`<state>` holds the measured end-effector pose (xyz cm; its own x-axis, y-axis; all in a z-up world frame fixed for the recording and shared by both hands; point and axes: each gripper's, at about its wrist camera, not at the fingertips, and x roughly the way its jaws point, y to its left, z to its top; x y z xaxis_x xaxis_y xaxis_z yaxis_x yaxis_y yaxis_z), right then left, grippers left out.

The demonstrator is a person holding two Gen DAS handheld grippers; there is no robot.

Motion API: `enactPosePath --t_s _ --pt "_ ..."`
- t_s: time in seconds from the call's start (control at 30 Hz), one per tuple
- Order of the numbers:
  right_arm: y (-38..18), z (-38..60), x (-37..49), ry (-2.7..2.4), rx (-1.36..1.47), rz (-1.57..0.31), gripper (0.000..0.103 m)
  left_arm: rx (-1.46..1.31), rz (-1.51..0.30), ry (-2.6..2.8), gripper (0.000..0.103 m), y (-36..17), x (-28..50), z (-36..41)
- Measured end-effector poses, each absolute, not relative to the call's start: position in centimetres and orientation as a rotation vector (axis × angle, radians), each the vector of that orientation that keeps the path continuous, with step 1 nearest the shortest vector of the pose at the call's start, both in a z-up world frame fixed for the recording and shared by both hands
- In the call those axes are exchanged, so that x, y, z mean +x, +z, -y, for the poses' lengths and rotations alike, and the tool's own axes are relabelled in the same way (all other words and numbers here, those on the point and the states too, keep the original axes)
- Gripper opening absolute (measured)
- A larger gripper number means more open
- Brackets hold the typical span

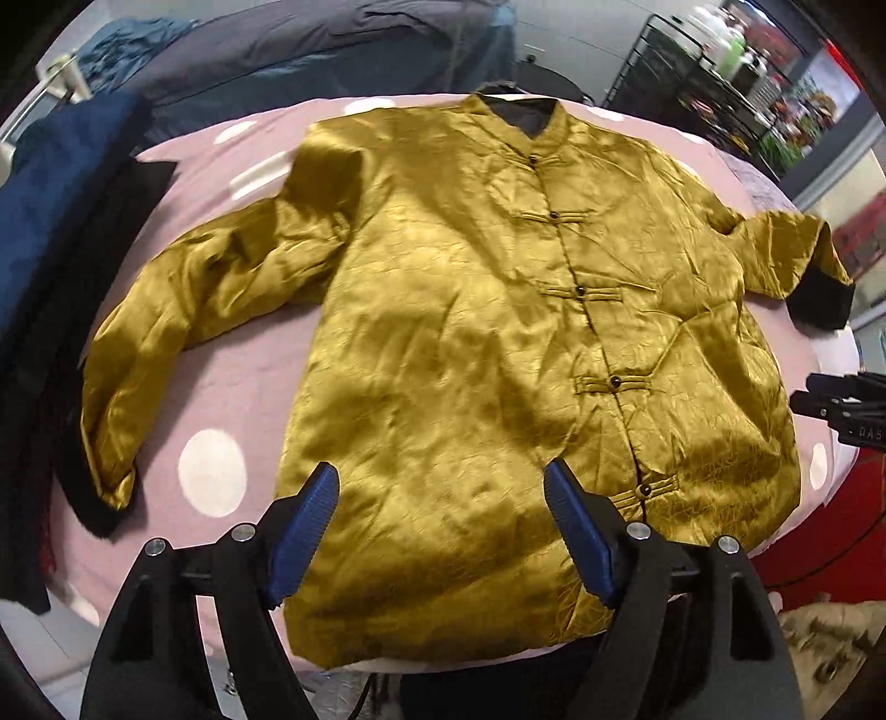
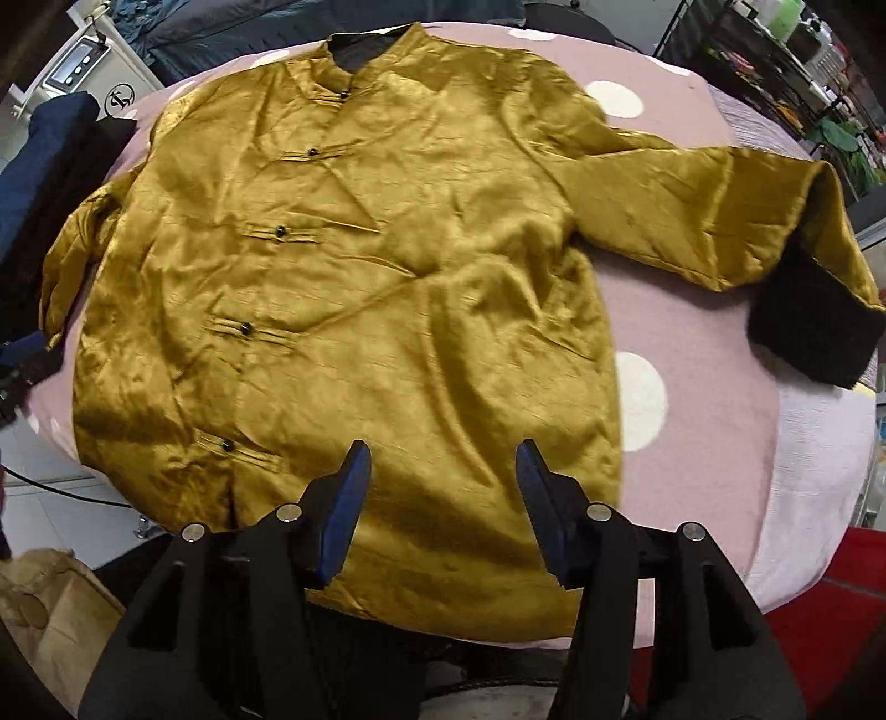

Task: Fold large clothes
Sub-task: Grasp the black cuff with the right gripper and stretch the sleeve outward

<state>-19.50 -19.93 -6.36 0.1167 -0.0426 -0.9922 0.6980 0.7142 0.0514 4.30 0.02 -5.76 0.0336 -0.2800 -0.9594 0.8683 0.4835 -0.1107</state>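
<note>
A shiny gold jacket with knot buttons down the front and black cuffs lies spread flat, front up, on a pink cloth with white dots. Both sleeves stretch out to the sides. My left gripper hangs open above the hem on the jacket's left half, with nothing between its blue pads. In the right wrist view the same jacket fills the frame, and my right gripper hangs open above the hem on its right half, holding nothing. The other gripper's black body shows at the right edge.
Dark blue and black clothes are piled at the left of the pink cloth. A black wire shelf rack with bottles stands at the back right. A grey covered bed is behind. A brown paper bag sits below the table.
</note>
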Motion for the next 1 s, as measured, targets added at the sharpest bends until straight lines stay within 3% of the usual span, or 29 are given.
enactPosePath --t_s 0.43,0.77,1.0 --pt "-4.7 22.4 -15.4 -0.745 0.895 -1.144 0.055 0.646 -1.229 -1.096 0.075 -6.7 5.9 4.5" --pt "-6.9 29.3 -30.7 -1.078 1.27 -0.854 0.055 0.755 -1.238 -1.119 0.075 -8.0 2.5 6.2" --pt "-9.6 36.5 -42.9 -1.242 1.439 -0.483 0.055 0.76 -1.28 -1.032 0.076 -7.8 -1.1 7.2"
